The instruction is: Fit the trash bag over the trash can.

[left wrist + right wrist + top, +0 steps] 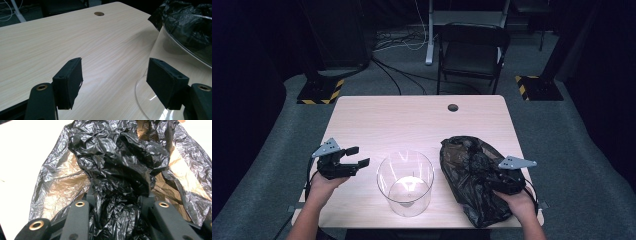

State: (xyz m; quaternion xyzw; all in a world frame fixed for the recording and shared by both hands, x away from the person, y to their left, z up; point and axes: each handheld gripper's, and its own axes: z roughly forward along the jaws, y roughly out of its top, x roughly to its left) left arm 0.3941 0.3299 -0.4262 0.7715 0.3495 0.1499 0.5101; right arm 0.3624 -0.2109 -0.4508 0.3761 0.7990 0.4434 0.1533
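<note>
Your right gripper (492, 181) clamps the crumpled black plastic bag (472, 175) at the desk's (412, 117) right front corner; its contents are hidden. The clear cylinder (405, 182) stands empty at the front edge. Your left gripper (354, 162) hovers beside it, jaws apart.

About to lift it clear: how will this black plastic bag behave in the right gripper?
The black plastic bag looks thin and crinkled, so it will likely sag and drape. Probably light. The right gripper pinches a bunched fold, and the glossy film could slip.

Bag (472, 175) right of cylinder (405, 182), both on table (402, 120).
</note>
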